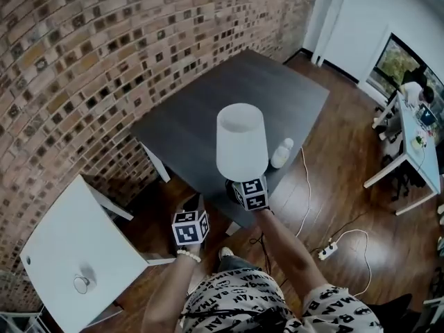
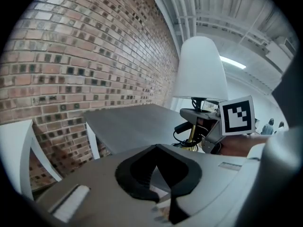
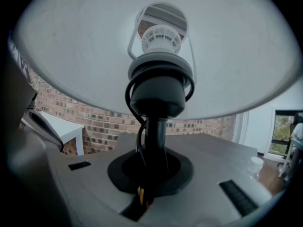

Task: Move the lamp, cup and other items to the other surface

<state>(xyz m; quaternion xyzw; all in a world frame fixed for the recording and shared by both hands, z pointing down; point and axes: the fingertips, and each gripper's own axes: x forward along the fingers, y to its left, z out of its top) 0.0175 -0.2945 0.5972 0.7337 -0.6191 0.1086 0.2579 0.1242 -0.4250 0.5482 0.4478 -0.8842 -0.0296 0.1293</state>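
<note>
Right gripper view: lamp (image 3: 158, 93) stem clamped btwn right gripper (image 3: 150, 176) jaws; left gripper (image 2: 160, 186) closed

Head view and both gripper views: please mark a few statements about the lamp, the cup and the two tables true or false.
1. The right gripper is shut on the lamp below its shade. True.
2. The left gripper holds the cup. False: it holds nothing; the cup stands on the dark table.
3. The lamp is above the white table. False: it is at the dark table's near edge.
4. A small round thing lies on the white table. True.
5. The wall is brick. True.
</note>
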